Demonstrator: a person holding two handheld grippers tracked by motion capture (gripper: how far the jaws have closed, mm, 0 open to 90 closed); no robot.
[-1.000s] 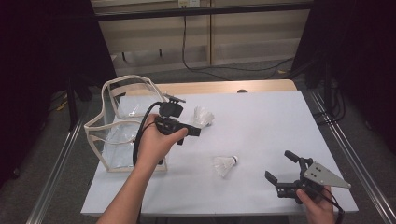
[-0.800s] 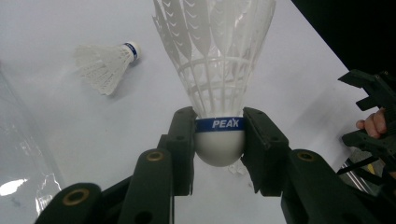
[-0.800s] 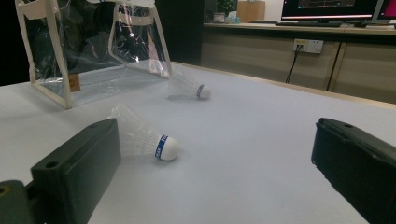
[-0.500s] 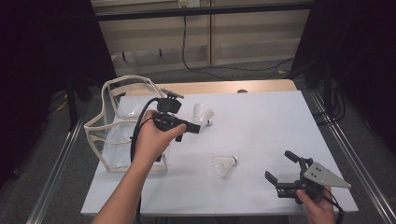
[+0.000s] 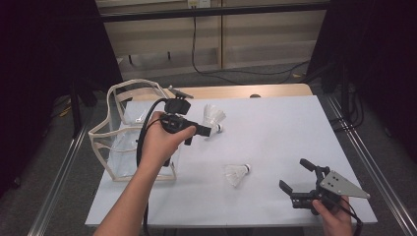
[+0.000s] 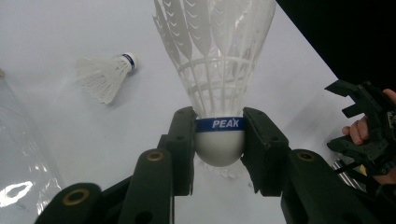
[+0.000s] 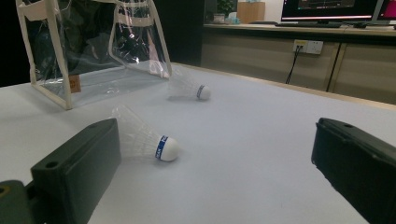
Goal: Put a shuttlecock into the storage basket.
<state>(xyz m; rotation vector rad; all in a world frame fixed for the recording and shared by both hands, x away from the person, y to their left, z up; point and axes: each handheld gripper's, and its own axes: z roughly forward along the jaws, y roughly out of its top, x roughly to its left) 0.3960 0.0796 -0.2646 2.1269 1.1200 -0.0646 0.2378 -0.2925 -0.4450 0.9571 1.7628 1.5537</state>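
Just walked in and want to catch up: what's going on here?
A person at a white table works a gripper in each hand. The left gripper is shut on the cork of a shuttlecock, next to a clear bag standing open at the table's left. A second shuttlecock lies loose mid-table. The right gripper rests open near the front right corner, holding nothing.

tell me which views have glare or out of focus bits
Left gripper view: sharp on the held shuttlecock, glare streaks on the clear bag. Right gripper view: its own jaws blurred up close, reflections on the bag's plastic. High view: evenly lit white table, dark surroundings.
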